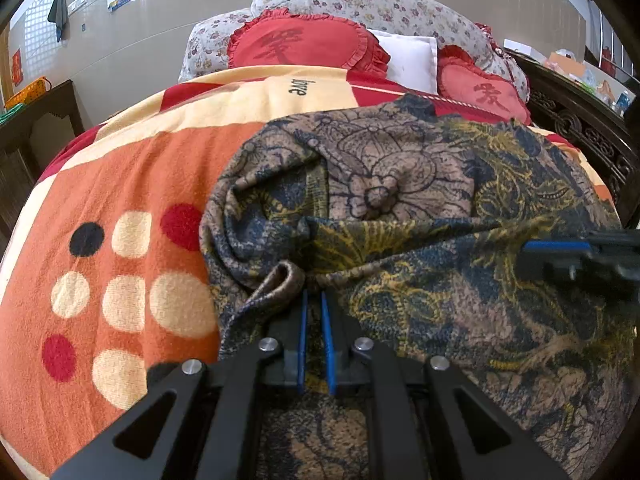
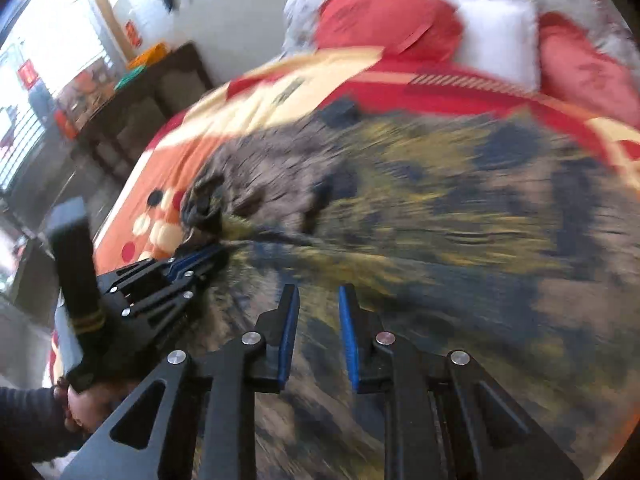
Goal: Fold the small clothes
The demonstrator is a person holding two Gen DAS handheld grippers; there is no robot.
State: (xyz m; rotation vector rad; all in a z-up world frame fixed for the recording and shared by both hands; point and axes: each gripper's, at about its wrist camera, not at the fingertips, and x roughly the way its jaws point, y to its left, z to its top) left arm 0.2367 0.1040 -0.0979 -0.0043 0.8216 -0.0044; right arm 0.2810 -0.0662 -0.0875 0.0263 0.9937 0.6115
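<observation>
Left gripper: matte black linkage arms w/ triangular cut-outs, four silver round pivot screws, thin blue pads on the inner finger faces. Right gripper: same build, black arms, silver screws, blue pads. Black handle w/ two yellow bands low down. Hand bare skin, bead bracelet at wrist, dark sleeve.
</observation>
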